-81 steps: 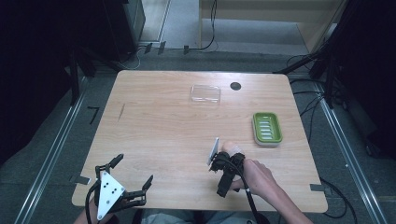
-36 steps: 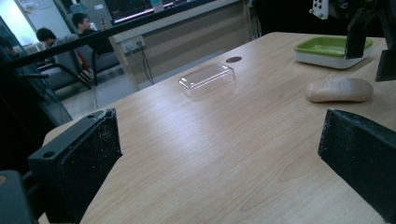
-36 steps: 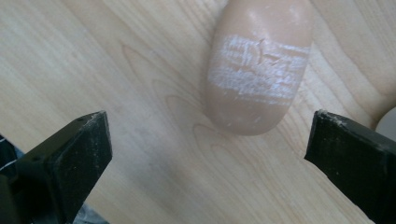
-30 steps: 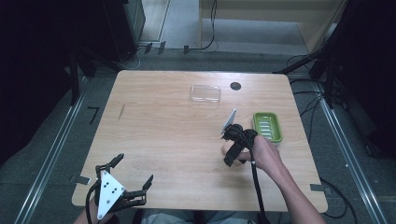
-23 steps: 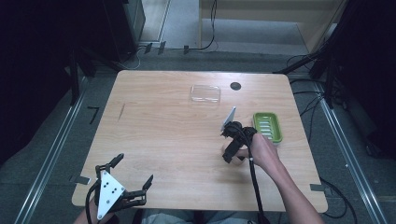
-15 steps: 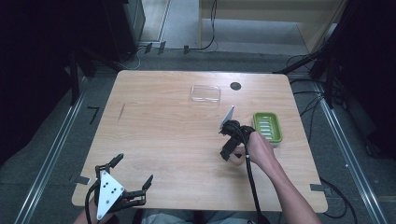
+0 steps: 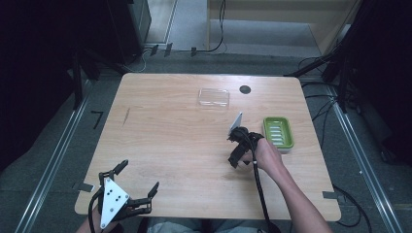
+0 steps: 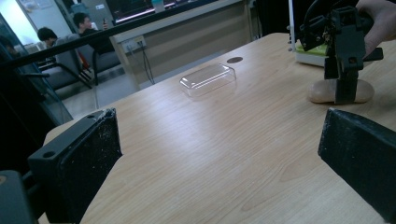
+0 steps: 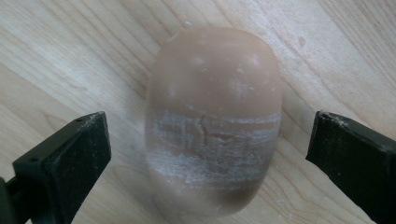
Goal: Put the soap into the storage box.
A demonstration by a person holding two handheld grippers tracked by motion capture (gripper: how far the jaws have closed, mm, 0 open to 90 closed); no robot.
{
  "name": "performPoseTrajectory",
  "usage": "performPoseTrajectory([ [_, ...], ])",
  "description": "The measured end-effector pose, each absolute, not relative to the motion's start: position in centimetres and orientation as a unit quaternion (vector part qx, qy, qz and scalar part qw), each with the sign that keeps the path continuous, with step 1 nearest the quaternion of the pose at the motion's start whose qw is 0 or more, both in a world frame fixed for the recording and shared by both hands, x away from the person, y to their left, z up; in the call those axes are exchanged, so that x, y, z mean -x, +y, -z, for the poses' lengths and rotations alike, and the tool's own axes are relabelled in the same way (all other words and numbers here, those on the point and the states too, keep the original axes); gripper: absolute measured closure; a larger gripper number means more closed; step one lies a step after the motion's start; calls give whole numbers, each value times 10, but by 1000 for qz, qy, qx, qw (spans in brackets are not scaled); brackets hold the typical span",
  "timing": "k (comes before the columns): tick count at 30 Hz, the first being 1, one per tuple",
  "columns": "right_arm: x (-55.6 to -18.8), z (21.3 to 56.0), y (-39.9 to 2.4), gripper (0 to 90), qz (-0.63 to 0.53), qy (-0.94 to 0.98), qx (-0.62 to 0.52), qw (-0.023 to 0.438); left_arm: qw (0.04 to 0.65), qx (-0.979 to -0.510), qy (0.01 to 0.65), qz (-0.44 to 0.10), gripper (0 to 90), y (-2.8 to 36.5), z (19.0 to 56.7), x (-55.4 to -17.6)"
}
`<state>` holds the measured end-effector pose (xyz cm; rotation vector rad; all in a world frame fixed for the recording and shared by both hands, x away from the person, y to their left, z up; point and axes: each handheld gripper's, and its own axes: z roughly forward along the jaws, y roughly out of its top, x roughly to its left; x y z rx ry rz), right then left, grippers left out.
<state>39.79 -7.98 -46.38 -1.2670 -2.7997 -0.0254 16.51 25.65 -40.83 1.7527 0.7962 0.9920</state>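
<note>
A tan, oval bar of soap [image 9: 214, 123] lies on the pale wooden table [image 7: 170, 131], right of centre and just beside a green ribbed soap dish [image 7: 278, 133]. The bar is smooth and rounded, with a band of whitish, cracked scuffing across its middle; no stamp or lettering can be read on it. The right gripper [image 9: 210, 154] hangs directly over it, its two matte black jaws spread wide on either side of the bar and clear of it. In the left gripper view the soap [image 8: 340, 91] sits under that gripper's dark frame. Farther back lies a clear plastic lid [image 7: 214, 97], rectangular with rounded corners, next to a small dark round hole [image 7: 245, 89] in the tabletop. The left gripper [image 7: 138, 187] rests at the near left edge, jaws spread and holding nothing, a grey triangular plate on top.
</note>
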Motion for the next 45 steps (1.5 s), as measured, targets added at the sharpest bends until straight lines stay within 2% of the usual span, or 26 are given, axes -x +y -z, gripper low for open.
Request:
performPoseTrajectory([
  [4, -398, 464, -81, 30, 9, -911, 412, 32, 469, -715, 325, -405, 0, 256, 408, -165],
  [5, -397, 463, -80, 82, 7, -912, 410, 29, 469, -715, 325, -405, 0, 256, 408, -165],
  [7, -397, 463, -79, 102, 5, -912, 410, 29, 469, -715, 325, -405, 0, 256, 408, -165],
  [8, -396, 464, -79, 143, 8, -912, 410, 28, 469, -715, 324, -405, 0, 256, 408, -165],
  [18, -396, 465, -80, 190, 1, -909, 416, 27, 469, -715, 325, -405, 0, 257, 408, -165],
  [21, -396, 466, -78, 238, -3, -909, 416, 26, 469, -715, 325, -405, 0, 256, 408, -165],
  [26, -395, 465, -78, 264, -3, -909, 417, 21, 469, -715, 325, -405, 0, 257, 408, -165],
  [28, -394, 464, -77, 318, 0, -912, 410, 21, 469, -714, 326, -405, 0, 257, 408, -165],
  [45, -393, 459, -77, 335, 1, -916, 400, 21, 469, -714, 326, -405, 0, 257, 408, -165],
])
